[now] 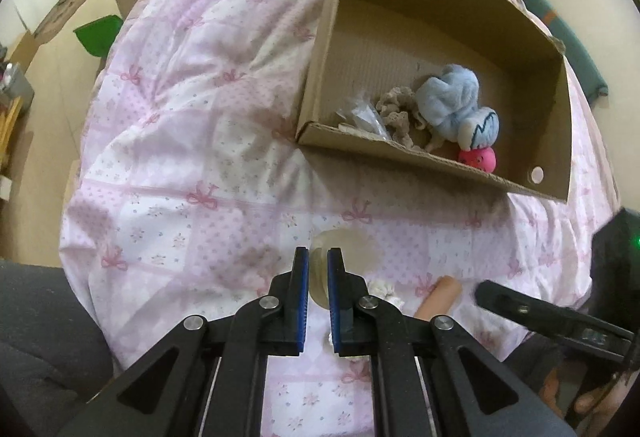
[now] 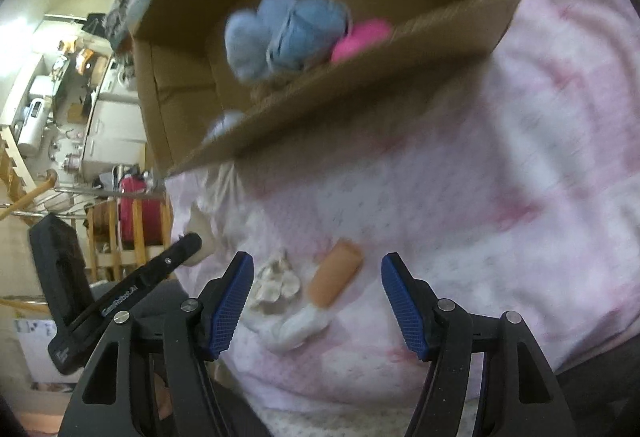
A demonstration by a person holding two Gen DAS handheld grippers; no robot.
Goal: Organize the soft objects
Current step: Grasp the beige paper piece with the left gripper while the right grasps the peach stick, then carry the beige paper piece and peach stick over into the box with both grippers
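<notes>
2 grippers work over a pink quilt (image 1: 192,141) bearing a cardboard box (image 1: 552,85). Inside the box, against its near wall, lie a blue plush (image 1: 452,97) and a pink ball (image 1: 478,158). Nearer than the box, the left gripper (image 1: 318,293) pinches a pale, possibly translucent soft piece (image 1: 344,243). The right gripper (image 2: 316,301) is spread above a peach cylinder (image 2: 336,279).

On the quilted bed cover (image 1: 192,141) sits a cardboard box (image 1: 560,117). Inside it, a plush toy (image 1: 452,97) lies against the near wall, a small ball-shaped toy (image 1: 478,158) just before it, a crocheted piece (image 1: 396,111) to its left.
</notes>
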